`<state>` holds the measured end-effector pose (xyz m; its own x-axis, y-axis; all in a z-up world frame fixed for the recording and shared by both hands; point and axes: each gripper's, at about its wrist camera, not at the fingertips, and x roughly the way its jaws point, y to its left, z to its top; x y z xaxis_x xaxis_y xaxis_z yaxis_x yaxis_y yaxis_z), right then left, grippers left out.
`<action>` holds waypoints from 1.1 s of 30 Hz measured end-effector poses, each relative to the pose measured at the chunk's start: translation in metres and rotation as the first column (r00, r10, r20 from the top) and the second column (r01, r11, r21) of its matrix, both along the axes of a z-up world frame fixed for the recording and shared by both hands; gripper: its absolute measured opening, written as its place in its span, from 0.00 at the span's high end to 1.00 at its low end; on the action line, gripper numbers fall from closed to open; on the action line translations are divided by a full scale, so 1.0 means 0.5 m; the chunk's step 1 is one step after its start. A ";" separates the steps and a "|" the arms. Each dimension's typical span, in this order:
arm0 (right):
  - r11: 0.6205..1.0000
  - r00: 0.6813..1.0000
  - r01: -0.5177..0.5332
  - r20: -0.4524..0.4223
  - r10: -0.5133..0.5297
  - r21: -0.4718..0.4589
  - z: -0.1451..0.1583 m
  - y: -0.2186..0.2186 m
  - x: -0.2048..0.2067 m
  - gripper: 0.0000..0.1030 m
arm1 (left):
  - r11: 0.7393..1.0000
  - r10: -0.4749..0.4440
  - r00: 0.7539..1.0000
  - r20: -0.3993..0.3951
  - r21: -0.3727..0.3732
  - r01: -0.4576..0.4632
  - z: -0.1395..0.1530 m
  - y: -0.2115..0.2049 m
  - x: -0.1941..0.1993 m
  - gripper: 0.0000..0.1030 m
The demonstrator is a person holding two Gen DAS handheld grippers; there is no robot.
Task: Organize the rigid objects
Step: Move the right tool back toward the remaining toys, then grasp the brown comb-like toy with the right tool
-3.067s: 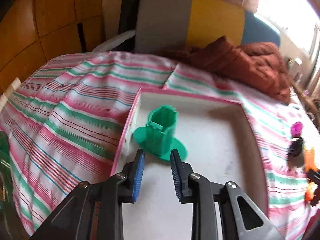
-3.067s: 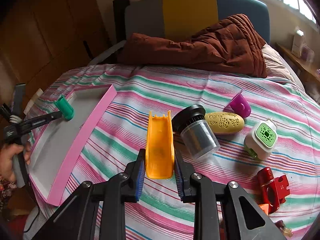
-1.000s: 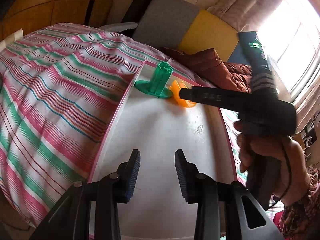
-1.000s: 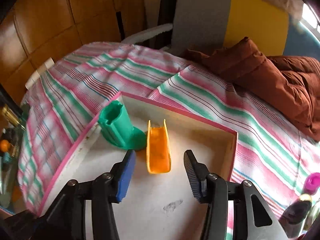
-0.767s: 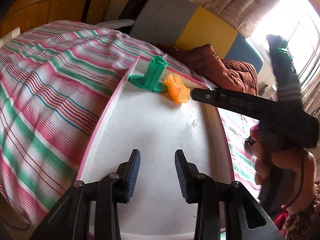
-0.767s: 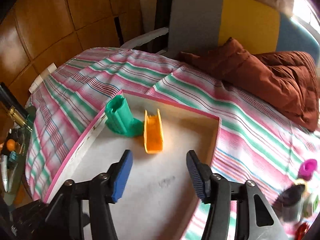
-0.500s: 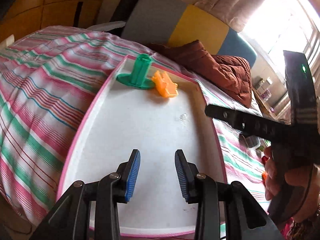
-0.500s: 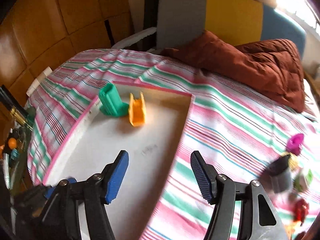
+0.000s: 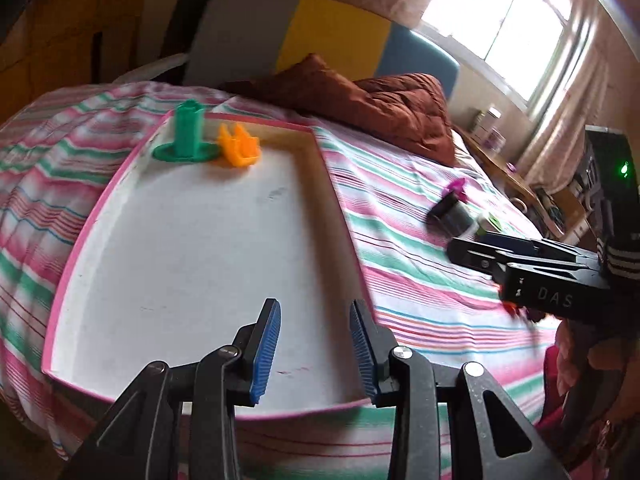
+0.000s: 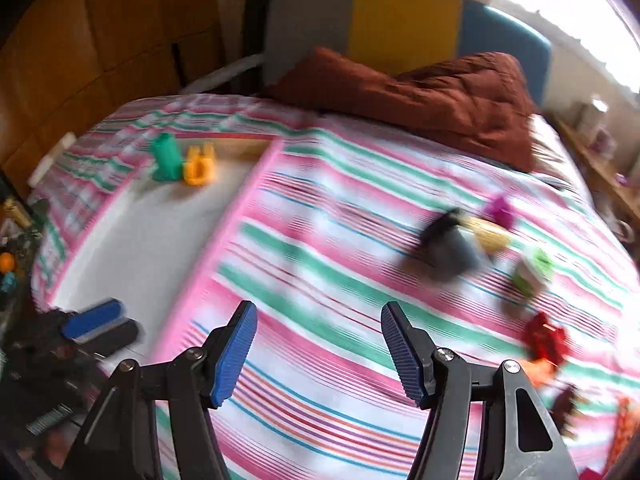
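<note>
Tray: pink-rimmed white tray (image 9: pixel 337 208) holds green plastic stand (image 9: pixel 188 136), orange plastic chute (image 9: pixel 239 147).
Around: blurred black-capped jar (image 10: pixel 450 246) on striped bedcover (image 10: pixel 320 240).
Grippers: left gripper (image 9: pixel 315 350) part-open, empty; right gripper (image 10: pixel 319 354) wide, empty.
Change: chute released, right gripper withdrawn.

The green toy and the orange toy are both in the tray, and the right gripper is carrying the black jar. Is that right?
Not quite. The green toy and orange toy do sit in the tray, but the right gripper is empty. The right wrist view shows the black jar lying on the bedspread.

Pink, green and white striped bedspread (image 10: pixel 340 248), rumpled rust-brown quilt (image 10: pixel 432 96) heaped at the far end; grey, yellow and blue panelled headboard (image 10: pixel 400 20) behind, wooden wall panels (image 10: pixel 100 40) left, bright curtained window (image 9: pixel 504 24) right
</note>
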<state>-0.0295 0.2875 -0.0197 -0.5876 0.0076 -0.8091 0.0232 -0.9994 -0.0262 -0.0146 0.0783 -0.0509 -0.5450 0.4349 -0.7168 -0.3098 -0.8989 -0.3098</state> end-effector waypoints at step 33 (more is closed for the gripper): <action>0.725 0.718 0.684 0.245 -0.652 -0.079 0.006 0.571 0.219 0.32 | 0.980 -0.185 0.982 -0.047 -0.083 0.181 0.024 0.113 0.105 0.65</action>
<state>0.0798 0.5730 -0.0167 -0.3148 0.2071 -0.9263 -0.6641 -0.7453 0.0590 0.0380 0.1346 -0.0387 -0.5003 0.4747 -0.7242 -0.4854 -0.8463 -0.2194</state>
